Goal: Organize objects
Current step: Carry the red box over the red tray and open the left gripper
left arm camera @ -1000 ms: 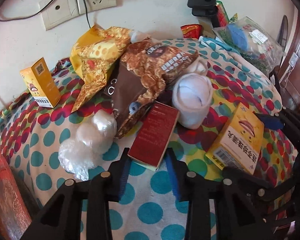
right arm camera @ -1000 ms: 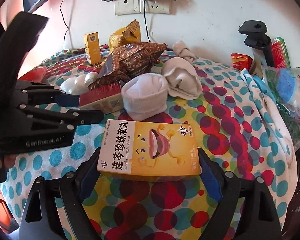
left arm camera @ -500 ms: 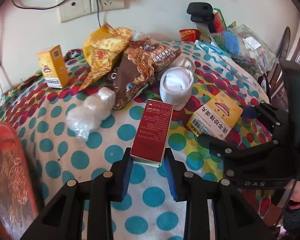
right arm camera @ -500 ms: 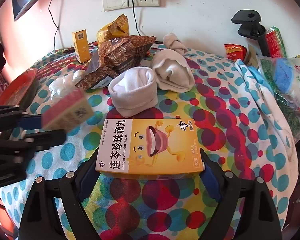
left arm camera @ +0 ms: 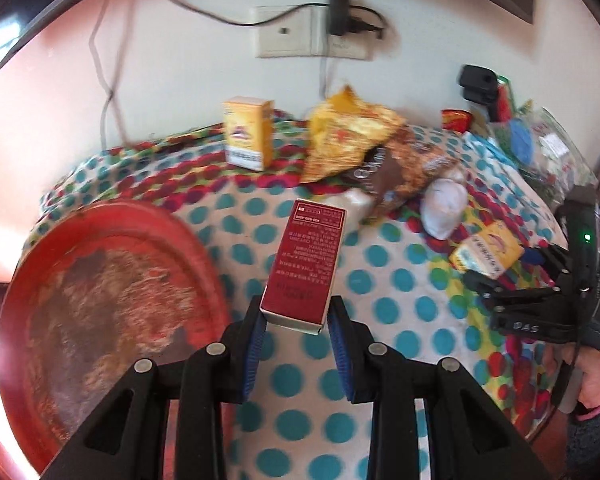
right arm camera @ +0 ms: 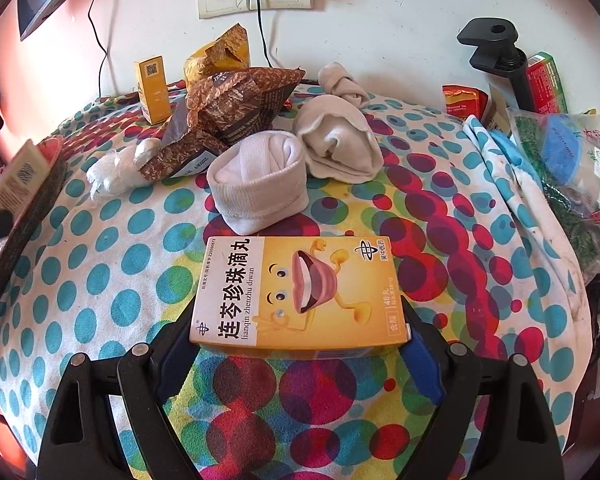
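My left gripper point(left arm camera: 296, 322) is shut on a dark red box point(left arm camera: 306, 266) and holds it above the spotted cloth, just right of a round red tray point(left arm camera: 100, 300). My right gripper point(right arm camera: 298, 344) is shut on a flat yellow medicine box point(right arm camera: 296, 294) with a cartoon mouth; the same box shows in the left wrist view point(left arm camera: 486, 254). The red box and left gripper appear blurred at the left edge of the right wrist view point(right arm camera: 16, 184).
On the spotted cloth point(right arm camera: 100, 280) lie a rolled white sock point(right arm camera: 260, 178), a beige sock point(right arm camera: 338, 146), brown snack bags point(right arm camera: 228, 114), a yellow bag point(left arm camera: 348, 136), an upright yellow box point(left arm camera: 246, 134) and a plastic wad point(right arm camera: 114, 174). Bags and a black clamp point(right arm camera: 496, 46) crowd the right.
My left gripper has lifted the red box and carried it left, so the red tray now fills the left of its view. The right gripper keeps holding the yellow box.
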A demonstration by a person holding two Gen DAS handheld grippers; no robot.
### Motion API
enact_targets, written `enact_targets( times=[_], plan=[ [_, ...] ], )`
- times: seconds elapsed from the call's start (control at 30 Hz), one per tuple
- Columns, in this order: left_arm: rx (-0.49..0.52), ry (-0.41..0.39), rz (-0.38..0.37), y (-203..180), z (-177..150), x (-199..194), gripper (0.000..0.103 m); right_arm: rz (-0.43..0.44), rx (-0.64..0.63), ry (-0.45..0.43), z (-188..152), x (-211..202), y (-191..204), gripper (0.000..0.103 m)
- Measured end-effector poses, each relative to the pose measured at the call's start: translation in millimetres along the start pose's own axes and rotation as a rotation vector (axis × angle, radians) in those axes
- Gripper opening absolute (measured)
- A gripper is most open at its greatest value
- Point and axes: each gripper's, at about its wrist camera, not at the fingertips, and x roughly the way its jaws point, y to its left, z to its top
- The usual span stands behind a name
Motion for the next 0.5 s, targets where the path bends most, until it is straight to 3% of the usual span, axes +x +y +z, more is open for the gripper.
enact_targets(
  times=[0.27, 0.5],
  plan=[
    [-0.117, 0.002, 0.152, 98.2, -5.7, -0.7, 0.032, -0.016, -0.005, 0.003, 0.6, -1.4, 0.7, 0.087],
    [-0.245, 0.066, 0.258, 195.0, -14.9, 11.6, 0.032, -0.016, -0.004, 0.006, 1.3, -1.9, -1.4, 0.087]
  ],
)
